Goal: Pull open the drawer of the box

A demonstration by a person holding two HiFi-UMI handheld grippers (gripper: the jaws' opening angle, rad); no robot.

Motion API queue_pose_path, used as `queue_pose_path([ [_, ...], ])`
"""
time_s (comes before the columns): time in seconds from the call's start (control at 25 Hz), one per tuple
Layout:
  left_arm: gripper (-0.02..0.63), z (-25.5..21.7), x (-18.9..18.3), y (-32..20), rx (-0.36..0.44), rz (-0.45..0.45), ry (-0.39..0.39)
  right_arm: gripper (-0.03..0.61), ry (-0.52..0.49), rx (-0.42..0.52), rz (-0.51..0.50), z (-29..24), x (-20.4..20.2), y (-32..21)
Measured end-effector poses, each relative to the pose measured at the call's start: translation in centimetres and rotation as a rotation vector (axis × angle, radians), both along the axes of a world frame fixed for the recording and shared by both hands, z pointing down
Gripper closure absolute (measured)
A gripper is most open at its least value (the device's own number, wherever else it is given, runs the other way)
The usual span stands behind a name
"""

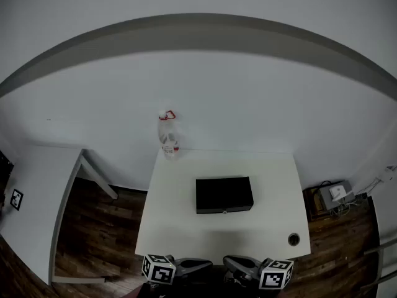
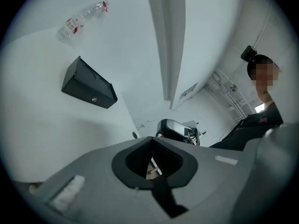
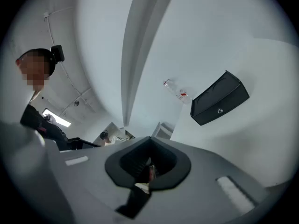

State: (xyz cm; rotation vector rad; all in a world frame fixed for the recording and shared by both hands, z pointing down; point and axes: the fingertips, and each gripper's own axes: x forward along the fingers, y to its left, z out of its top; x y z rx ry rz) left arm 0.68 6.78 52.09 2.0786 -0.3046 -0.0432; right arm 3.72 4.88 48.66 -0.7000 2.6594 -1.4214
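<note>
The box (image 1: 224, 195) is black and lies flat near the middle of the white desk (image 1: 180, 228). Its drawer front faces the near edge. We see the drawer (image 1: 224, 210) fully in, flush with the box, with a small round knob (image 1: 224, 212) at its centre.

The left tongs (image 1: 209, 264) and the right tongs (image 1: 224, 261) hang at the near edge of the desk, well apart from the box, with their tips turned toward each other. In the left gripper view we see the left tongs (image 2: 152, 139) clenched tip to tip on nothing. In the right gripper view the right tongs (image 3: 149, 139) are likewise clenched and hold nothing.

A clear bottle (image 1: 167, 138) with red markings stands at the far left corner of the desk, apart from the box.
</note>
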Motion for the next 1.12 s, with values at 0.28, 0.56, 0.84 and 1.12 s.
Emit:
queue_pose_path([
  [0.28, 0.609, 0.03, -0.02, 0.03, -0.009, 0.002, 0.006, 0.574, 0.007, 0.000, 0.001, 0.06, -0.06, 0.15],
  [0.56, 0.609, 0.18, -0.12, -0.18, -0.015, 0.004, 0.003, 0.574, 0.007, -0.002, 0.005, 0.21, -0.01, 0.03],
  [0.84, 0.609, 0.15, 0.21, -0.43, -0.023, 0.015, 0.002, 0.574, 0.007, -0.009, 0.011, 0.31, 0.15, -0.38],
  [1.12, 0.609, 0.47, 0.39, -0.58, -0.037, 0.020, 0.003, 0.574, 0.010, -0.013, 0.002, 0.69, 0.26, -0.45],
])
